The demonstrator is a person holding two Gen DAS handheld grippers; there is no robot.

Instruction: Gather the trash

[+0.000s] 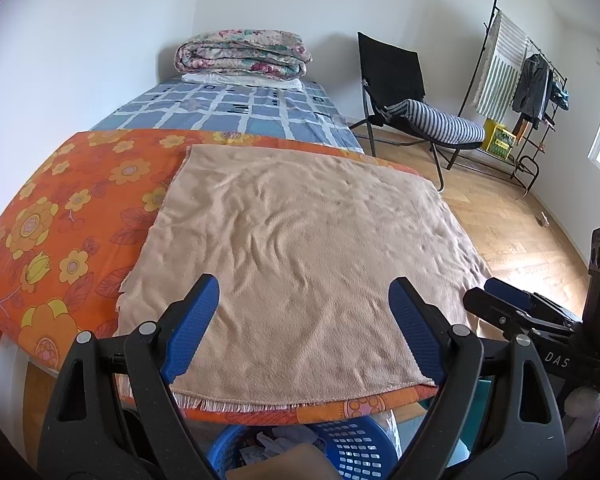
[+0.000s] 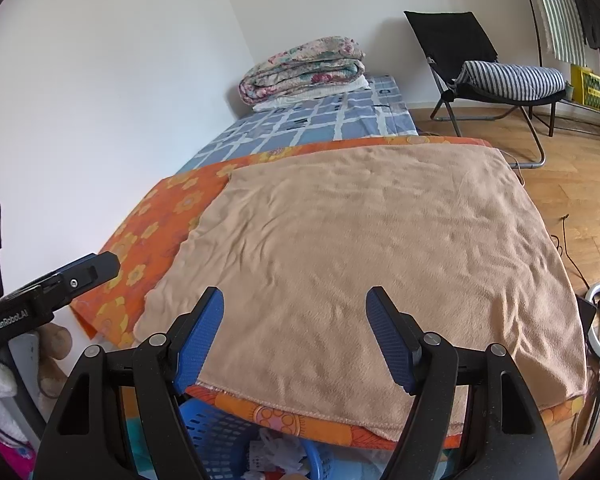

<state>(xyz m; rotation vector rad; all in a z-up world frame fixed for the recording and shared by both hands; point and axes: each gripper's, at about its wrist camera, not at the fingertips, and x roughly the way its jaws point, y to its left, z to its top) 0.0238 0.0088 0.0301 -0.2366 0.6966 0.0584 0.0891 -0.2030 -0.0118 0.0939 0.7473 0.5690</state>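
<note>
Both tools hang over the near edge of the surface, jaws spread wide and holding nothing: left tool (image 1: 304,312), right tool (image 2: 295,320). The trash isn't on top. It sits below and close in, crumpled white paper (image 2: 278,454) inside a blue basket (image 2: 216,432) tucked under the front edge. Both tools are close above it, with little to choose; either would have to dip down and pull back. On top lies a soft, wrinkled beige towel (image 1: 300,248), fringed at the near hem, over an orange flowered cloth (image 1: 60,216). The basket is slotted hard plastic.
</note>
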